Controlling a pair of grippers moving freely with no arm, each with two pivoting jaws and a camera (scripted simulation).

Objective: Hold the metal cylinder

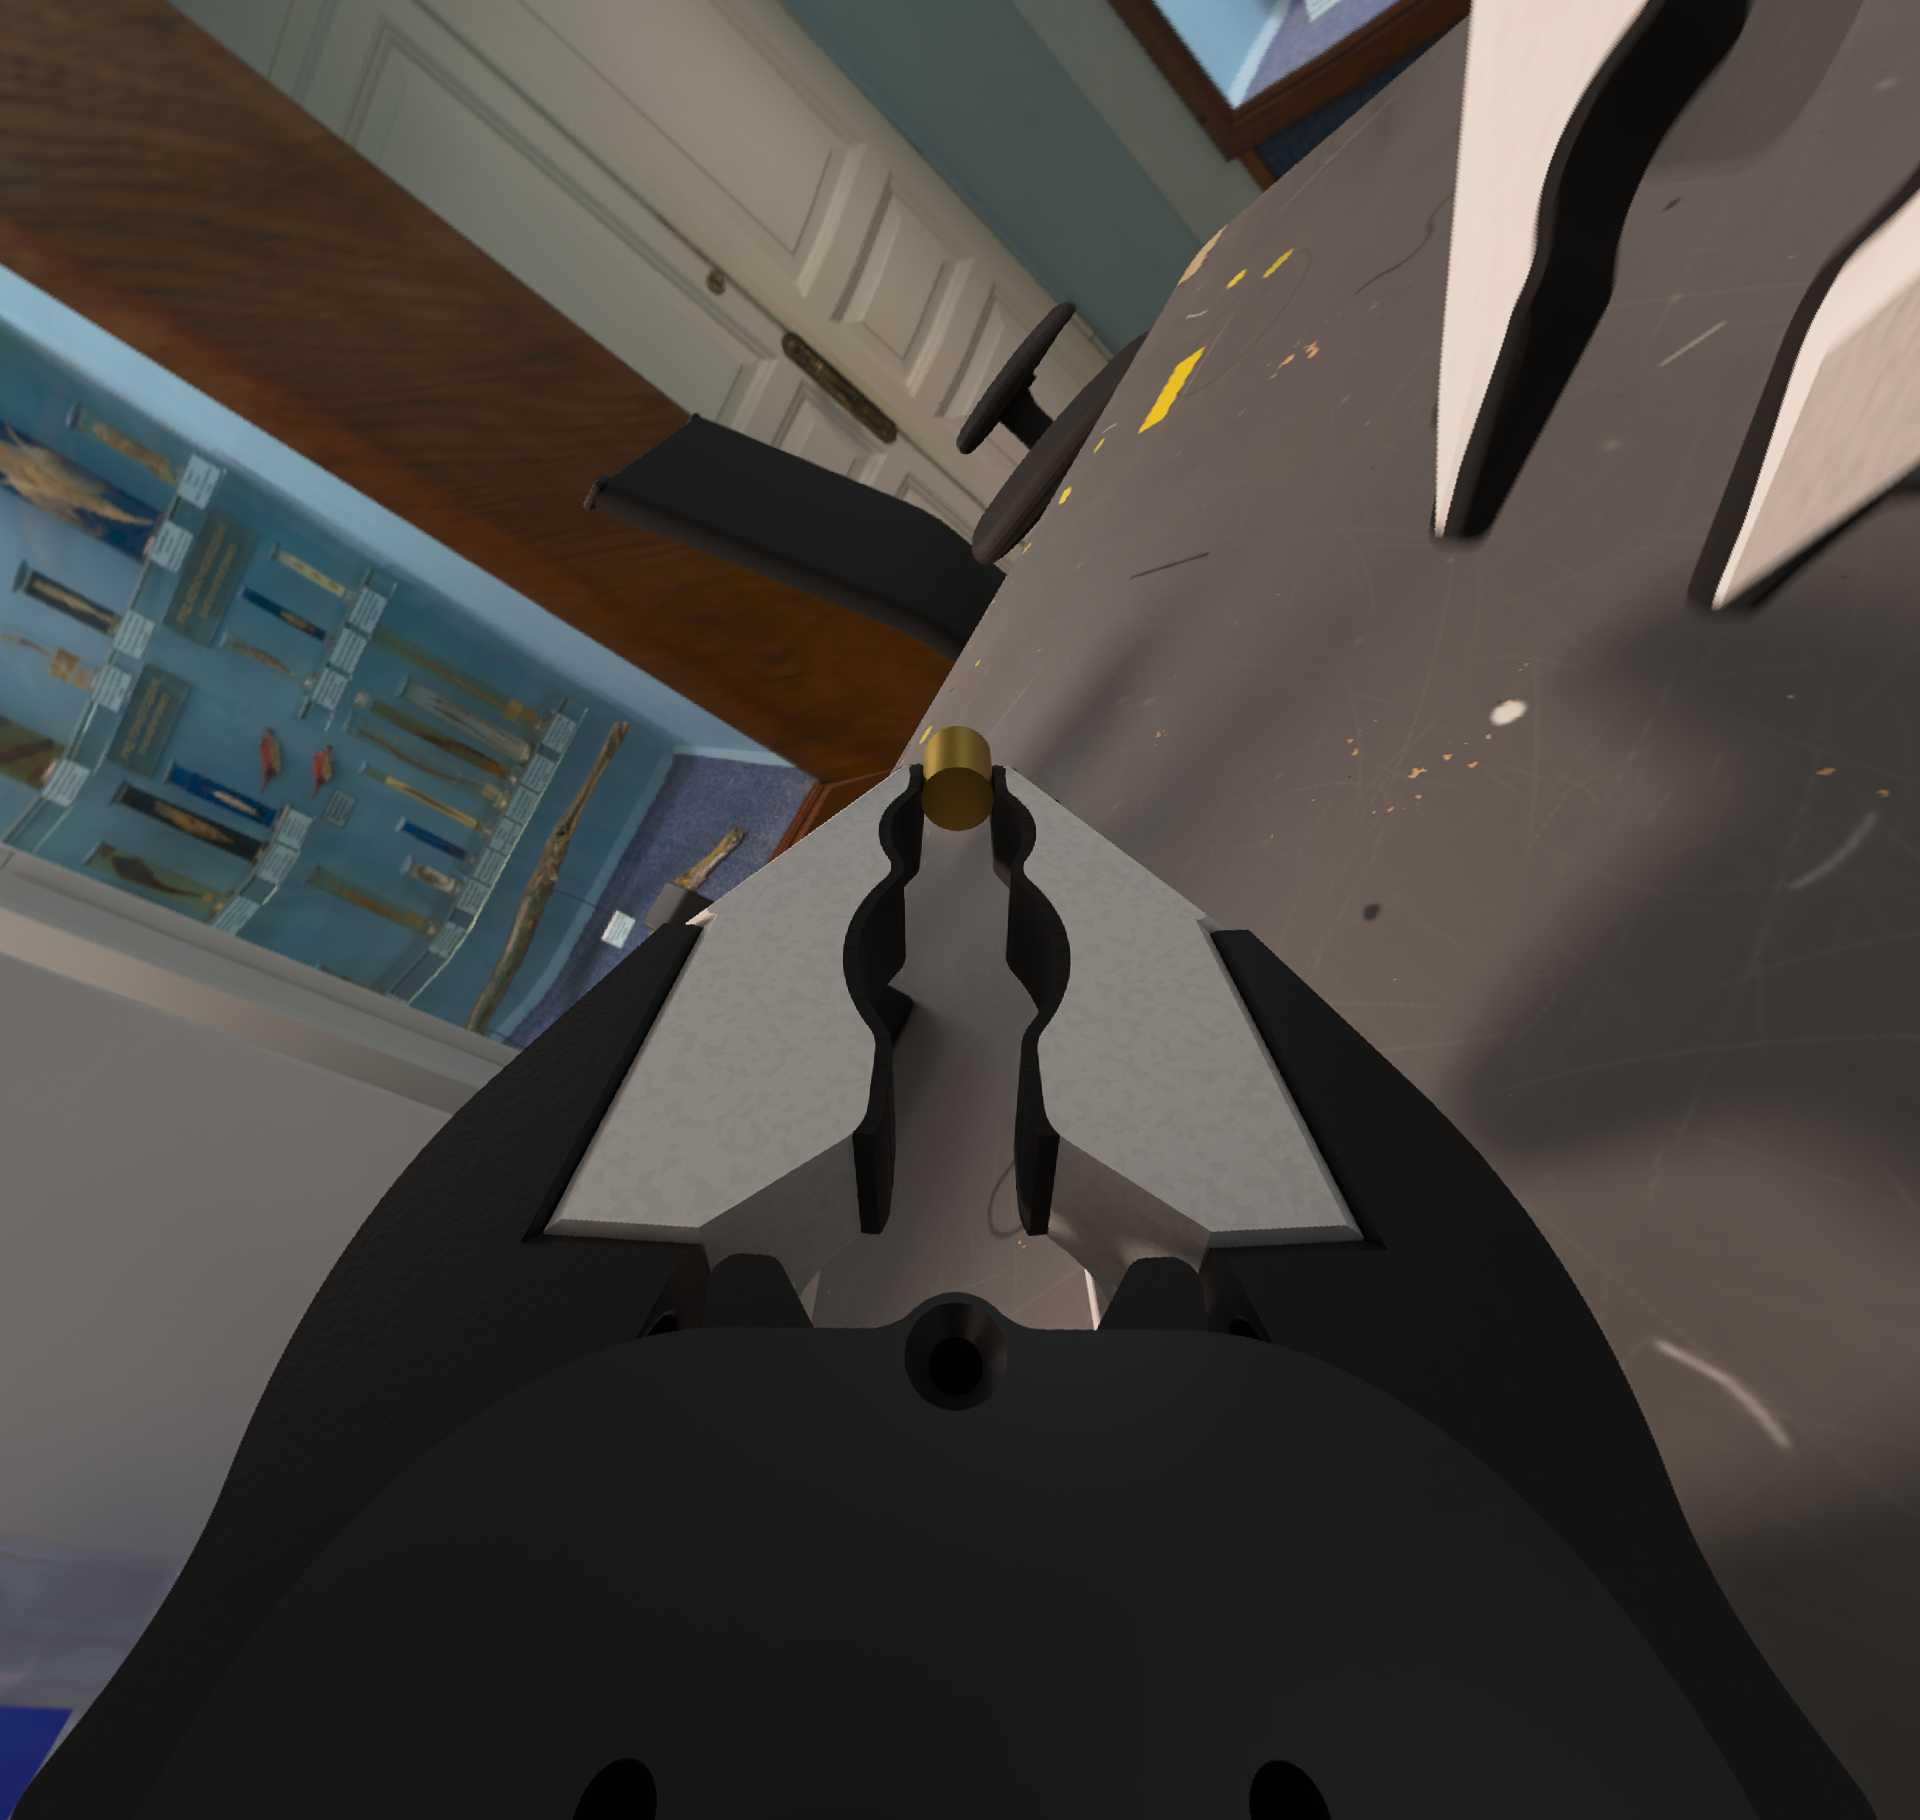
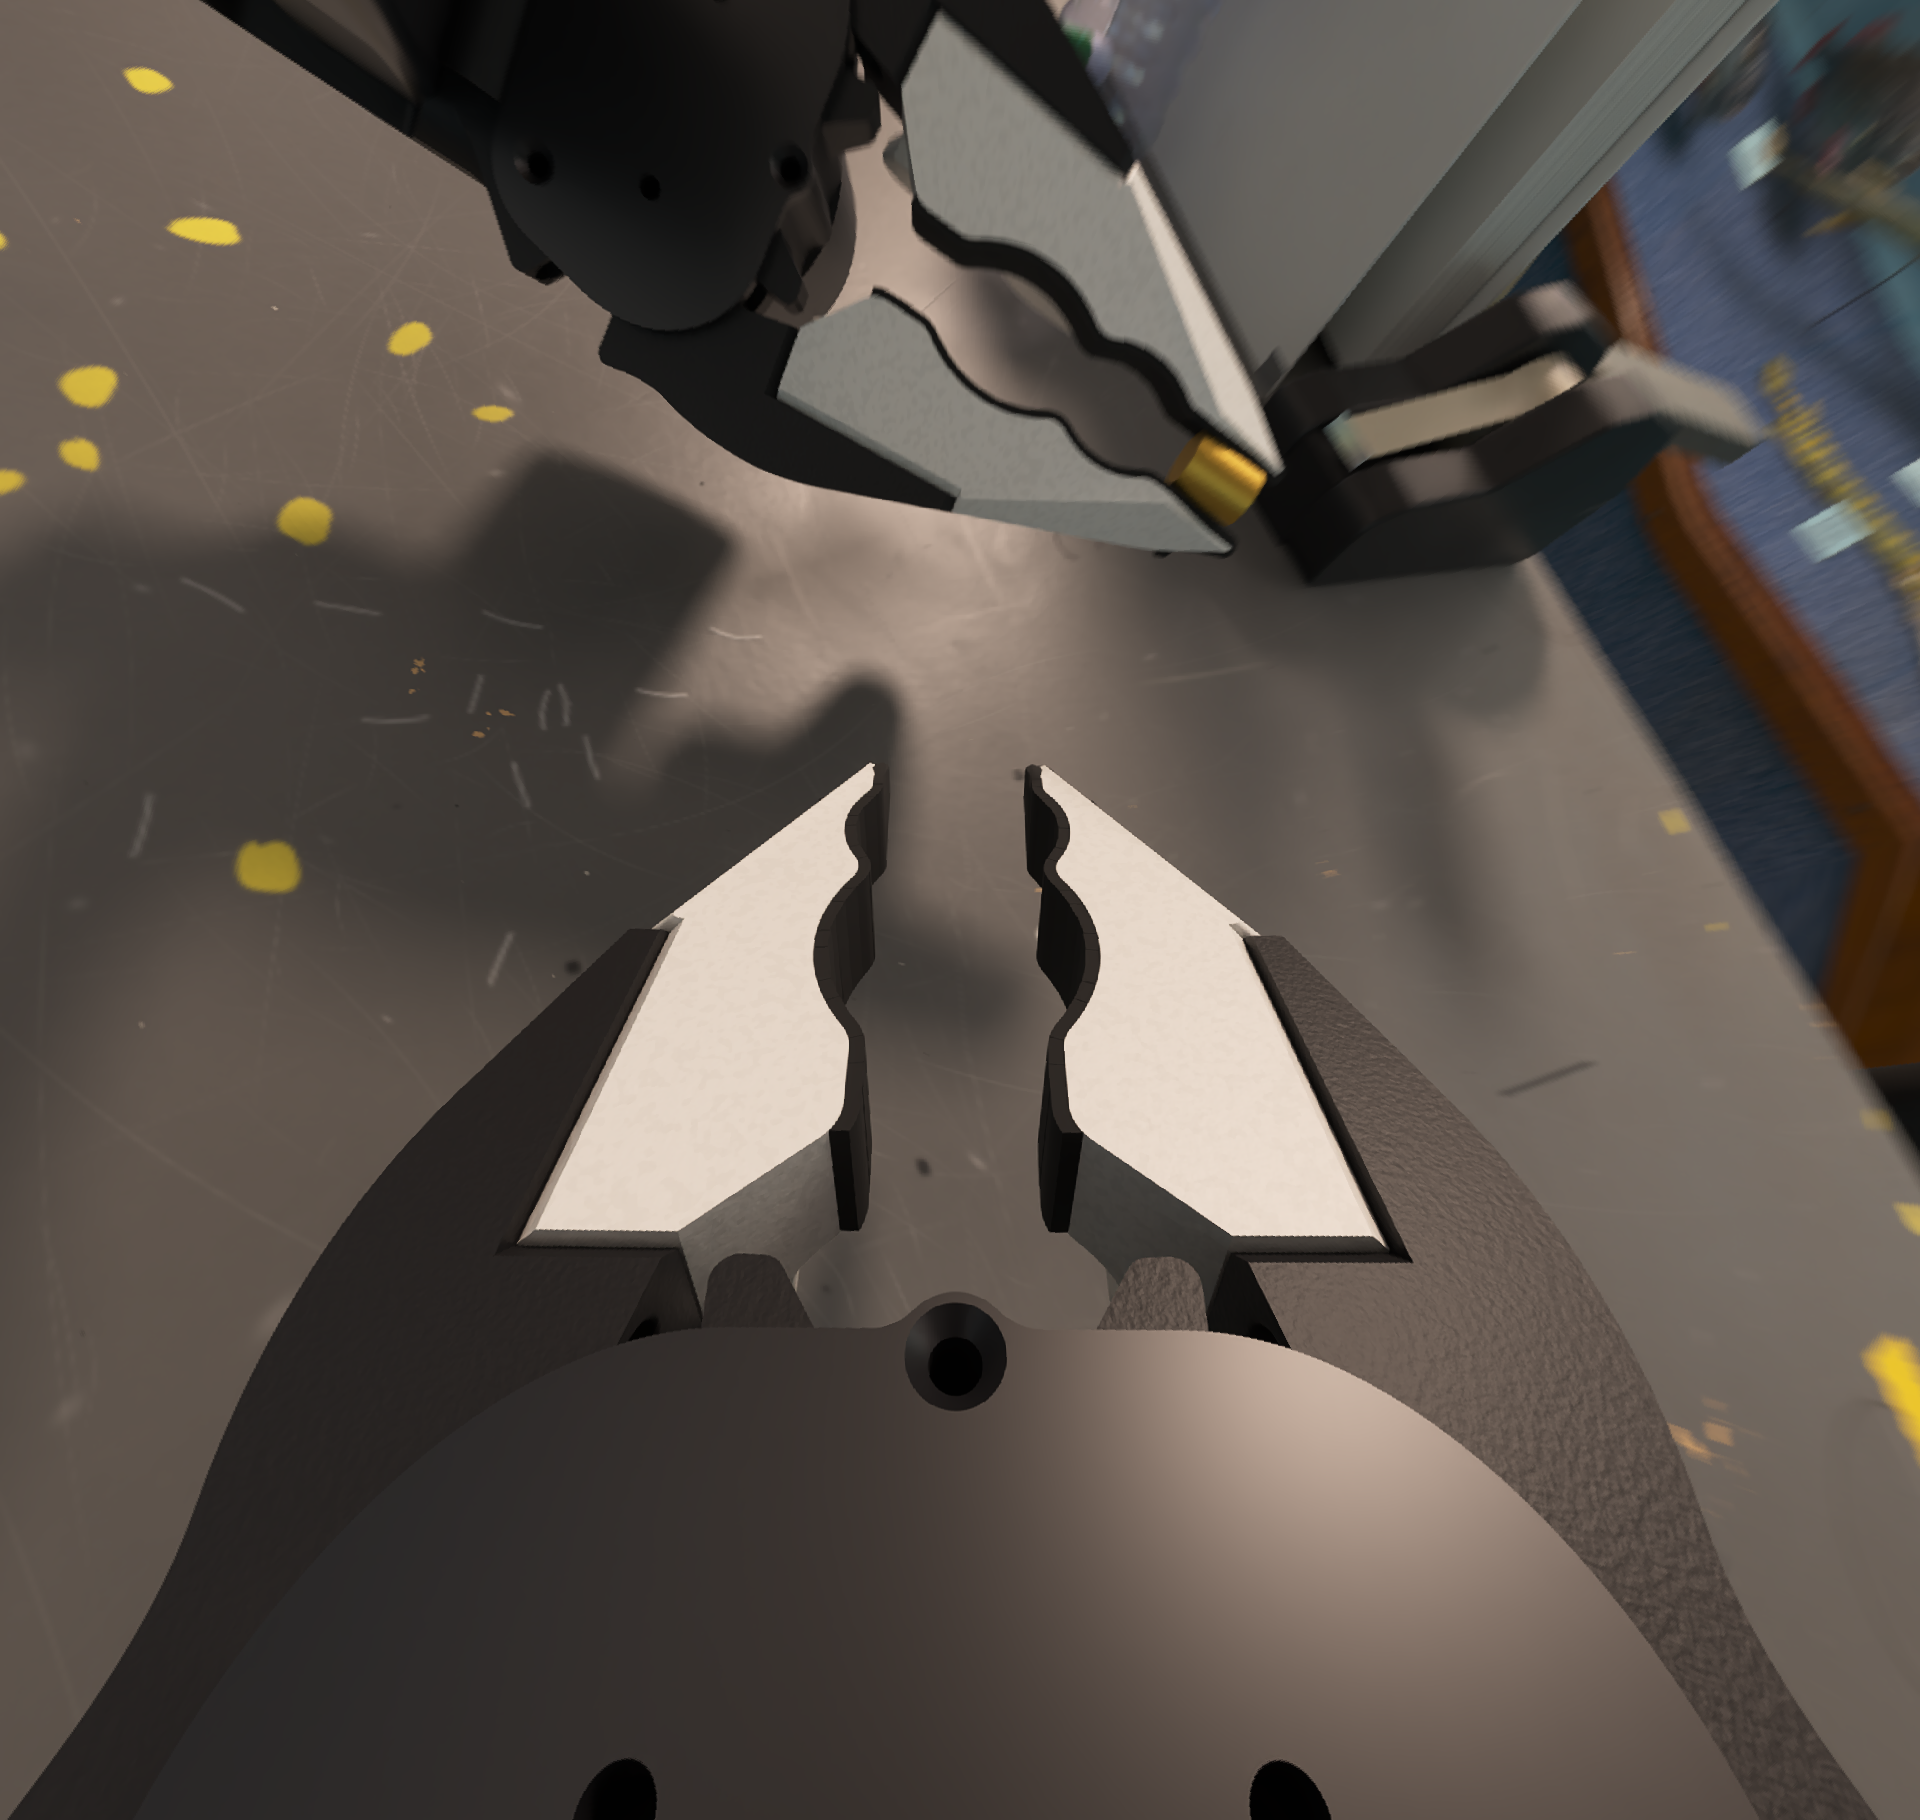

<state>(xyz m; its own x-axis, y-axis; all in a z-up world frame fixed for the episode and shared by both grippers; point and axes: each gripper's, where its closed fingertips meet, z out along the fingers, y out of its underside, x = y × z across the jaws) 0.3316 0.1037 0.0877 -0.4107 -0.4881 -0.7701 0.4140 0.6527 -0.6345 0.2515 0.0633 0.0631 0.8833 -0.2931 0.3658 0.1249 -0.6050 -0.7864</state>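
Note:
A small brass-coloured metal cylinder (image 1: 956, 790) sits clamped between the tips of my left gripper (image 1: 956, 783), held above the grey table near its edge. The right wrist view shows the same cylinder (image 2: 1216, 478) at the tips of the left gripper (image 2: 1210, 497), lying on its side between the fingers. My right gripper (image 2: 954, 778) is open and empty, over the table and well short of the cylinder. Its two pale fingers (image 1: 1538, 212) show at the upper right of the left wrist view.
The grey scratched table (image 2: 312, 731) has yellow paint spots (image 2: 268, 864). A black office chair (image 1: 790, 523) stands past the table's edge. A black clamp-like bracket (image 2: 1455, 461) sits at the edge just beyond the cylinder. Display cases line the walls.

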